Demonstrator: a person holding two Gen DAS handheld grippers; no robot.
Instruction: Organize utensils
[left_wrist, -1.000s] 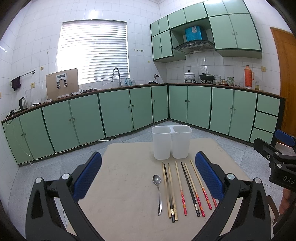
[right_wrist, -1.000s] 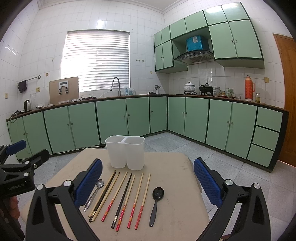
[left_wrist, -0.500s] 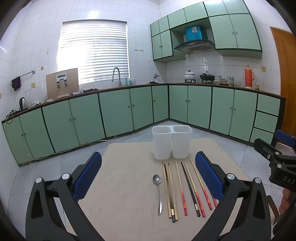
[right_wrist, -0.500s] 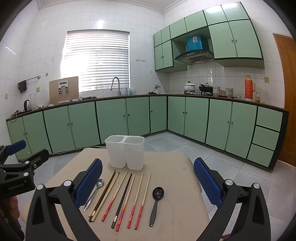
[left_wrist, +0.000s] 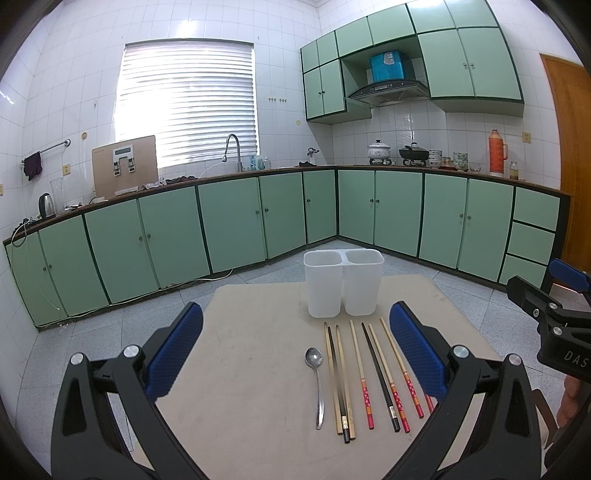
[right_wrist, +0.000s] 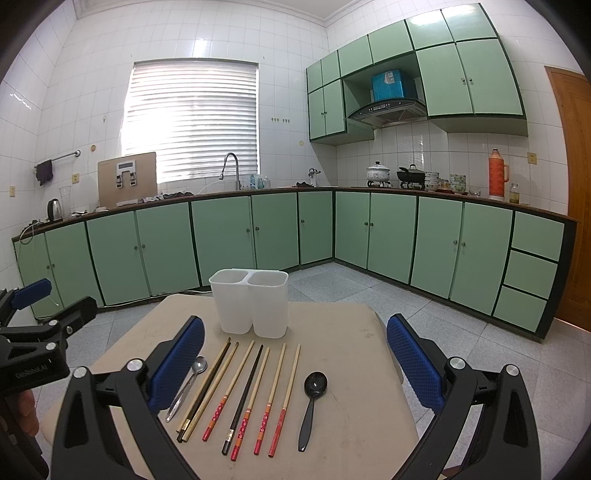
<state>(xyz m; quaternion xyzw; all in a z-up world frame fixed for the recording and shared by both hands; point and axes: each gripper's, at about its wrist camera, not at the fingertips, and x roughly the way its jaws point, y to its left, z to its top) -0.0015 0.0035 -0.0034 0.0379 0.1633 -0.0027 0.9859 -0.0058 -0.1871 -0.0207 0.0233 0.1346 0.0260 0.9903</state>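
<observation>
Beige and bare of cloth, the counter (right_wrist: 343, 369) is a small square top standing in a kitchen lined with green cabinets (right_wrist: 229, 236). At its far side stands a white plastic holder (right_wrist: 249, 304) with two open compartments side by side; nothing shows above either rim.

Just in front of the holder, the utensils lie in a row, handles toward the camera. In the right wrist view, from left to right: a silver metal spoon (right_wrist: 186, 384), a close group of dark and pale chopsticks (right_wrist: 207, 391), a spread of pale chopsticks with red patterned ends (right_wrist: 266, 398) with one black chopstick (right_wrist: 245, 395) among them, and a black spoon (right_wrist: 310, 402) lying apart at the right end. The left wrist view shows the silver spoon (left_wrist: 317, 384) at the left of the row and the holder (left_wrist: 343, 282) beyond it; the black spoon is hidden there.

Both tools hover above the near edge of the counter, touching nothing. The left claw (left_wrist: 295, 347) is spread wide, its blue-padded fingers (left_wrist: 175, 349) well apart and holding nothing. The right claw (right_wrist: 295, 362) is likewise spread wide and empty, with the whole row of utensils lying between its blue fingers (right_wrist: 413, 362).
</observation>
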